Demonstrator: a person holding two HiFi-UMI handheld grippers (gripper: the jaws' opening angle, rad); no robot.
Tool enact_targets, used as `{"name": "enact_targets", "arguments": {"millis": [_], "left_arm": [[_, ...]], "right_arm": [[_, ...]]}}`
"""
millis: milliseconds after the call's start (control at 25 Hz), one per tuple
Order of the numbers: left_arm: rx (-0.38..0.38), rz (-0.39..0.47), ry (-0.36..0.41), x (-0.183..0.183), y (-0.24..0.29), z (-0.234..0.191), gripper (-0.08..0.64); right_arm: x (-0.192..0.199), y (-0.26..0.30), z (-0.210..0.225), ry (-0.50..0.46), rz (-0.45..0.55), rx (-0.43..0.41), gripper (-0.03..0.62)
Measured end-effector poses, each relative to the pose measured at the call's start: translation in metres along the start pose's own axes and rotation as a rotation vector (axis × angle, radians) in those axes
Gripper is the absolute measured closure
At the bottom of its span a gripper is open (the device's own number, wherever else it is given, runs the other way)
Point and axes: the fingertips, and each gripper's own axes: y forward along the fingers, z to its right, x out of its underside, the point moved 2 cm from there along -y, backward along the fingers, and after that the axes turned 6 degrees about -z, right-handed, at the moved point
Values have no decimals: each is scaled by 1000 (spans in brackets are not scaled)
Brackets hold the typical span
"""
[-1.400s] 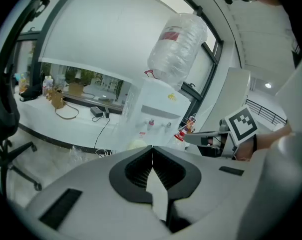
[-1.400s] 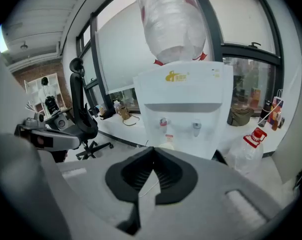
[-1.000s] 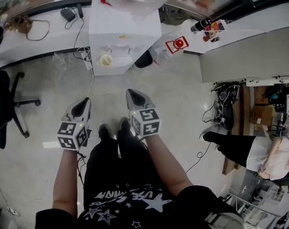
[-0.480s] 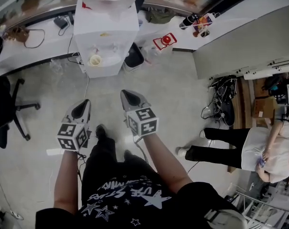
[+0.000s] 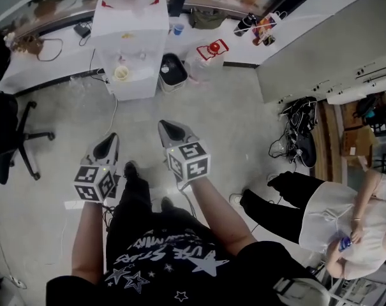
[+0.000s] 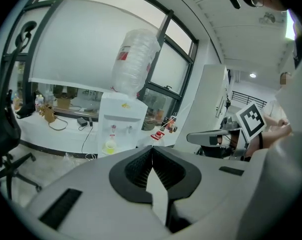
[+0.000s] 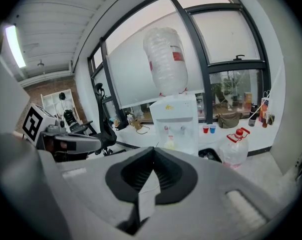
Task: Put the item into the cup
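Fingers on the left gripper [image 5: 111,138] and the right gripper [image 5: 163,125] are pressed together, holding nothing. A yellowish cup [image 5: 121,73] sits under the taps of the water dispenser [image 5: 132,37], well ahead of both grippers. A black bin [image 5: 172,70] and a red-capped bottle [image 5: 212,48] stand beside the dispenser on the floor.

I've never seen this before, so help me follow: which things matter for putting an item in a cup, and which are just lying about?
Probably for the job: left gripper and right gripper, both shut and empty; yellowish cup on the water dispenser. No item to put in is evident.
Just lying about: jug, bin, chair.
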Motion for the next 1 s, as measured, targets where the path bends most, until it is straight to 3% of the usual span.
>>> {"name": "enact_targets", "arguments": {"millis": [480,1000], "left_arm": [[-33,102,7,27,-65,91,552],[-58,169,20,58,-133,161,552]], "right_arm": [[34,-105,-26,-64,50,-55,594],[65,-191,-64,-110,107,-117,594]]}}
